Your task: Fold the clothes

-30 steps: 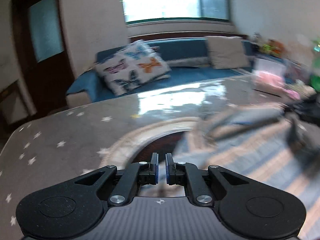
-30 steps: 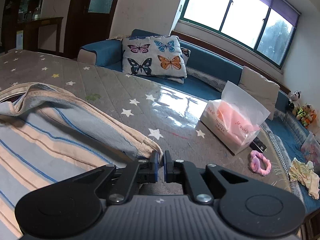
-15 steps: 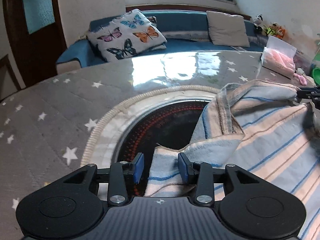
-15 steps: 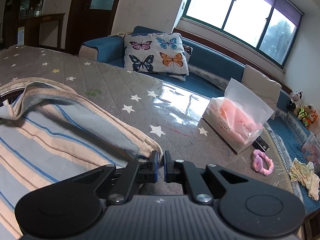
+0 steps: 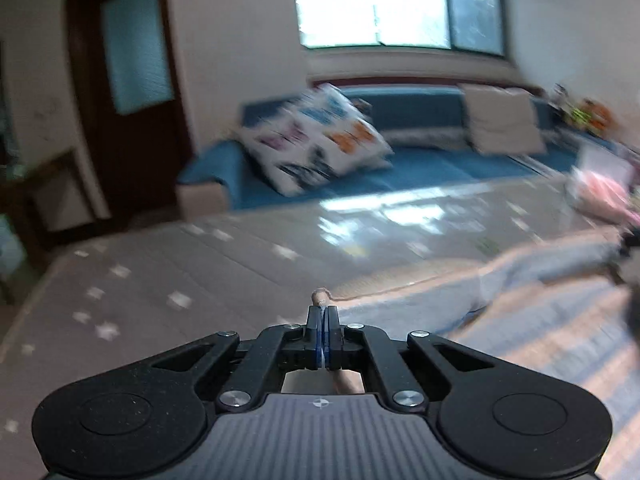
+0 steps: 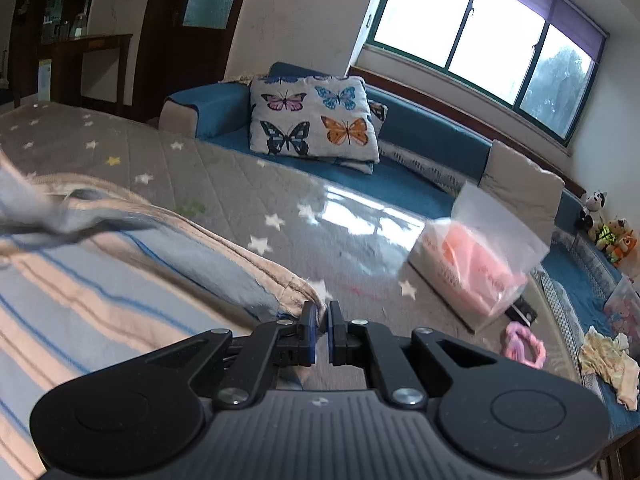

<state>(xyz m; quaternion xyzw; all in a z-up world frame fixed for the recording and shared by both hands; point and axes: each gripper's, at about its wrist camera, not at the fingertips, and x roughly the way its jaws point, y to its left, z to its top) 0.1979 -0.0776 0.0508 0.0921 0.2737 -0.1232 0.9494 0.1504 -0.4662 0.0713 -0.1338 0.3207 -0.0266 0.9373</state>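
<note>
Striped cloth (image 6: 100, 292) (soft) pinched by jaws

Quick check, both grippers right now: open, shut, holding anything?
Left gripper: shut on an edge of the striped garment.
Right gripper: jaws a little apart, the striped garment's corner between them; grip cannot be told.

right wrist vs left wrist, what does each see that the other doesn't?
Right wrist only: pink scrunchie, plush toys, right gripper nearly shut at the striped garment's hem. Left wrist only: left gripper shut on a fold of that garment, view motion-blurred. Both: butterfly pillow, blue sofa, tissue pack, star-print table.
</note>
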